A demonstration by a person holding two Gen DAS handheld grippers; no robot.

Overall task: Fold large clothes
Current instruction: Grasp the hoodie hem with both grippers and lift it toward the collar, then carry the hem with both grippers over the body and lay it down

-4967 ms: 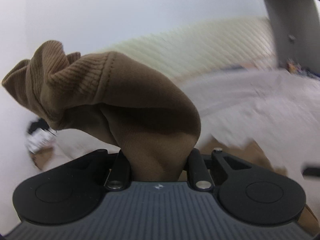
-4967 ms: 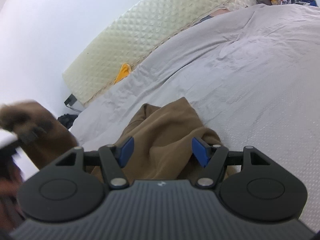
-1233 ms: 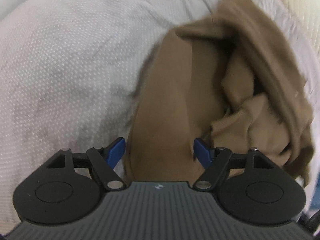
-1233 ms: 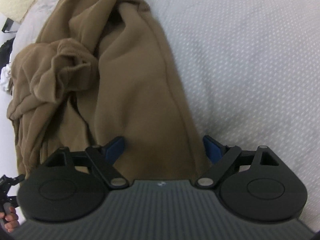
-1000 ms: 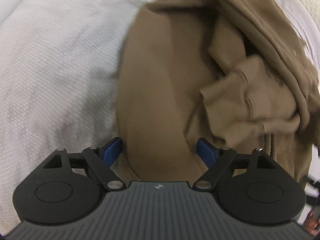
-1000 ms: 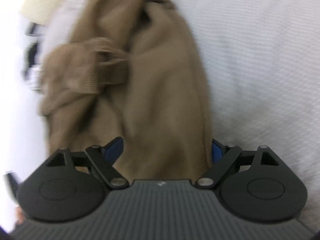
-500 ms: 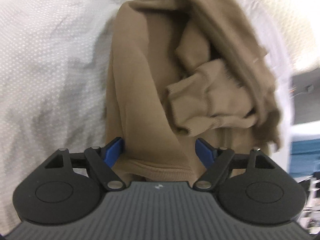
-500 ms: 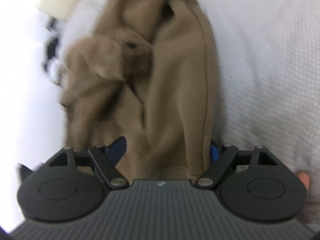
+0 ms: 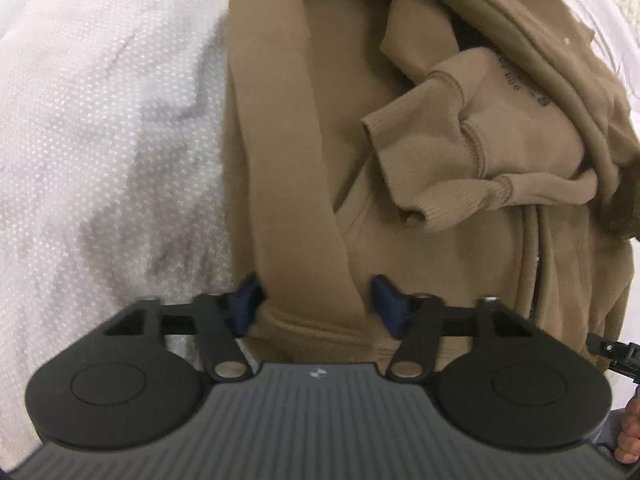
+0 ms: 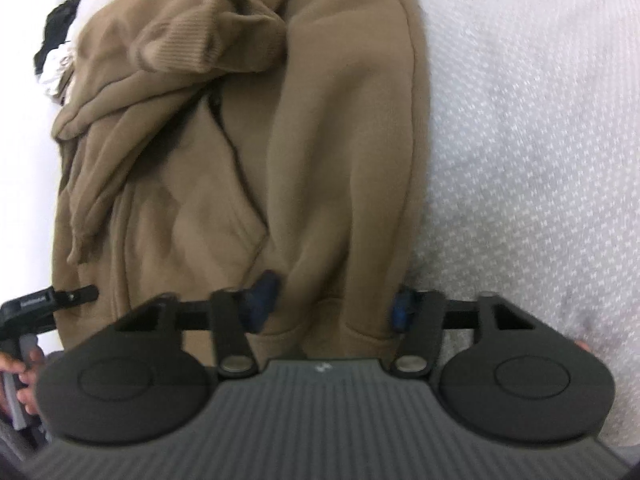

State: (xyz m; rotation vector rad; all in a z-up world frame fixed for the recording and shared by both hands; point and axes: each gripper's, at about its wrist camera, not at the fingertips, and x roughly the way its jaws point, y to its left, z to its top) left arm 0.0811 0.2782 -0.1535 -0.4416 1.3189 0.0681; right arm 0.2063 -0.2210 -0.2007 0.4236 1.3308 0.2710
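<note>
- Bedding comes first: a pale grey-white bed cover with a fine dotted weave (image 9: 100, 128) fills the left of the left wrist view and the right of the right wrist view (image 10: 528, 128).
- Lying on it is a crumpled brown fleece sweatshirt (image 9: 304, 152), its hem nearest both cameras (image 10: 344, 160); its top runs out of both views, so its full outline is cut off.
- One ribbed brown cuff of a sleeve (image 9: 452, 204) is bunched on top of the body, with small dark lettering beside it too blurred to read.
- Left tongs (image 9: 316, 304) have just been closing, and the blue pads (image 9: 386, 304) now pinch a bunched part of the hem.
- Right tongs (image 10: 334, 300) have likewise been closing and grip the hem at the sweatshirt's other edge; the right-hand pad (image 10: 400, 306) is mostly hidden by cloth.
- Fingers of a hand (image 10: 24, 372) show at the left border.
- Dark and white things (image 10: 56, 40) at the upper left are too blurred to identify.
</note>
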